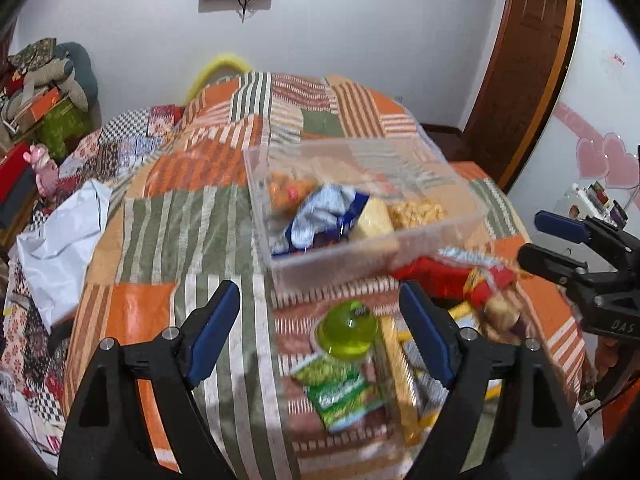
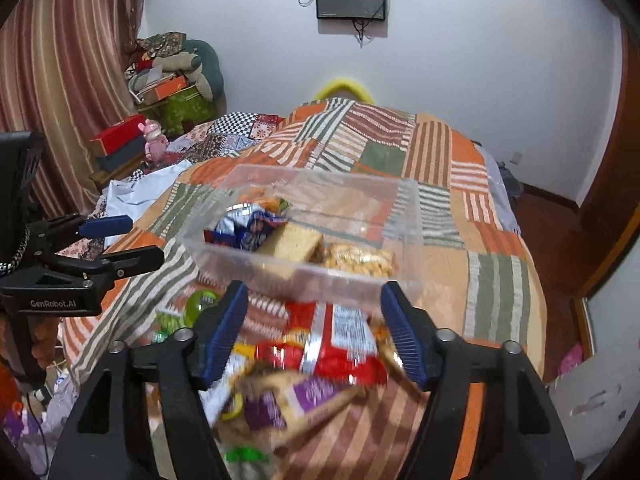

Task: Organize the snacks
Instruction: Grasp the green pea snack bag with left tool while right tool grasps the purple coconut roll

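A clear plastic bin [image 1: 440, 224] [image 2: 408, 240] sits on the patchwork bed and holds several snacks, among them a blue packet [image 1: 320, 220] [image 2: 252, 232] and a yellow cake slice [image 1: 374, 220] [image 2: 296, 246]. Loose snacks lie in front of it: a green jelly cup [image 1: 347, 330] [image 2: 202, 304], a green packet [image 1: 340, 392], a red packet [image 1: 432, 276] [image 2: 332, 340] and a purple packet [image 2: 296, 400]. My left gripper [image 1: 320, 332] is open and empty above the jelly cup. My right gripper [image 2: 314, 334] [image 1: 556, 248] is open and empty above the red packet.
The bed's orange and green striped cover [image 1: 180, 216] [image 2: 480, 280] fills both views. A white bag [image 1: 60, 240] lies at the bed's left edge. Boxes and a pink toy [image 2: 154, 140] stand beyond it. A wooden door [image 1: 528, 60] is at the right.
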Demonstrator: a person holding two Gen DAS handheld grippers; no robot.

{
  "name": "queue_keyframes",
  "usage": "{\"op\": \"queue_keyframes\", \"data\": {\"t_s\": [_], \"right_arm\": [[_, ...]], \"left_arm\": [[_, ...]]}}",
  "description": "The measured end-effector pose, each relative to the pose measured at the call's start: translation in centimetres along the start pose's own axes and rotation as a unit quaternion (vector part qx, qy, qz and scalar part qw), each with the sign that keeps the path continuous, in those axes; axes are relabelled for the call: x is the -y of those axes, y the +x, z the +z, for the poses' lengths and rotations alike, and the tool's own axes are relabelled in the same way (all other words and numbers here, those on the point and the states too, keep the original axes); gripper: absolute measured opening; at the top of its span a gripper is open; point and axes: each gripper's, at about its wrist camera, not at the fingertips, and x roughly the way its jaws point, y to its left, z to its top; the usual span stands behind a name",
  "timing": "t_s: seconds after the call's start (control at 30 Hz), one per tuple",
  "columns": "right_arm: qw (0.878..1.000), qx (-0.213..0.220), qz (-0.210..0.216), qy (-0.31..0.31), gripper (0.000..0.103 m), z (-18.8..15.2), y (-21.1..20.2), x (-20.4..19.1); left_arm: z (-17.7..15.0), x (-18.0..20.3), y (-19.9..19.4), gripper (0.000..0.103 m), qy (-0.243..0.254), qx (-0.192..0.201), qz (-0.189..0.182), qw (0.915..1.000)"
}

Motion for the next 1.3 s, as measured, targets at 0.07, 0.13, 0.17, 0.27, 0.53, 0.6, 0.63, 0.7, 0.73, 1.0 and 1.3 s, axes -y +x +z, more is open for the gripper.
{"op": "queue_keyframes", "data": {"t_s": [0.07,0.13,0.17,0.27,0.53,0.6,0.63,0.7,0.73,1.0,1.3], "right_arm": [[1.000,-0.007,-0.004,-0.001,0.067,-0.7,0.2,-0.1],[1.000,-0.020,-0.012,-0.010,0.067,-1.5,0.9,-0.4],[0.999,-0.028,-0.014,-0.012,0.067,-1.9,1.3,-0.4],[0.999,-0.047,-0.016,-0.009,0.067,-3.1,1.9,-0.4],[0.997,-0.074,-0.022,0.019,0.067,-6.0,1.5,1.0],[0.996,-0.077,-0.027,0.030,0.067,-6.7,1.1,1.7],[0.996,-0.078,-0.029,0.035,0.067,-6.9,0.8,1.9],[0.995,-0.084,-0.029,0.047,0.067,-7.4,0.6,2.6],[0.994,-0.086,-0.029,0.054,0.067,-7.7,0.4,3.0],[0.992,-0.086,-0.008,0.090,0.067,-8.4,0.0,4.0],[0.988,-0.094,0.022,0.120,0.059,-7.4,2.7,4.0]], "left_arm": [[-0.9,-0.2,0.6,0.082,-0.004,-0.011,0.001,0.9999],[-1.9,-0.4,1.2,0.082,-0.009,-0.025,0.001,0.9997],[-2.4,-0.5,1.6,0.082,-0.013,-0.031,0.000,0.9994],[-3.8,-0.6,2.8,0.082,-0.018,-0.052,-0.002,0.9985],[-6.7,-1.2,4.9,0.082,-0.017,-0.087,0.004,0.9960],[-7.1,-1.7,4.6,0.082,-0.024,-0.084,0.002,0.9962],[-7.2,-2.0,4.4,0.082,-0.026,-0.082,0.004,0.9963],[-7.4,-2.5,4.1,0.082,-0.024,-0.079,0.016,0.9964],[-7.4,-2.7,4.0,0.082,-0.022,-0.078,0.021,0.9965],[-7.2,-3.2,3.2,0.082,-0.023,-0.067,0.019,0.9973],[-6.5,-1.2,5.9,0.082,-0.008,-0.087,-0.009,0.9962]]}}
